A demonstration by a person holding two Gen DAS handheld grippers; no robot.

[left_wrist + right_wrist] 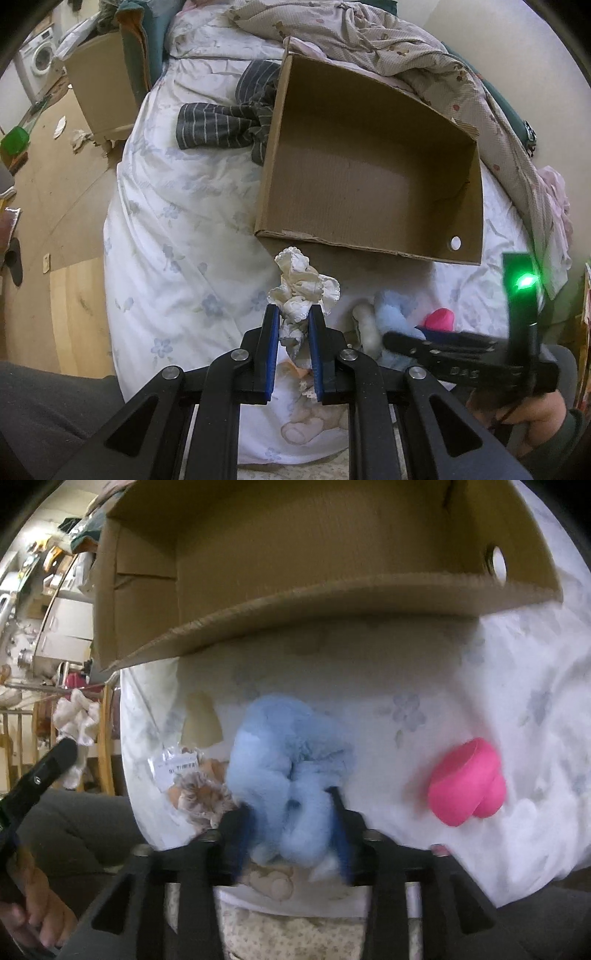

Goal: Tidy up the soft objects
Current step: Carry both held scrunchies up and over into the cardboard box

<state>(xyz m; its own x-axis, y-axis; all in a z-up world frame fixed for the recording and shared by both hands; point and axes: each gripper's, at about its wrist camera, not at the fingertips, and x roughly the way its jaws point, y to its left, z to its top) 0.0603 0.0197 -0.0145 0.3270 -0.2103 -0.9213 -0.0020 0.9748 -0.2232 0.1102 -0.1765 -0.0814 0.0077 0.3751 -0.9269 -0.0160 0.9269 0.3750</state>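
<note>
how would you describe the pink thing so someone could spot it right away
Find the open cardboard box on the flowered bedsheet. On the sheet below its near wall, right of the fluffy blue toy, lies the pink thing: smooth, bright pink, the only vivid colour there.

The box was matt corrugated cardboard; the blue toy was fluffy plush; the bedsheet was smooth printed cloth.
</note>
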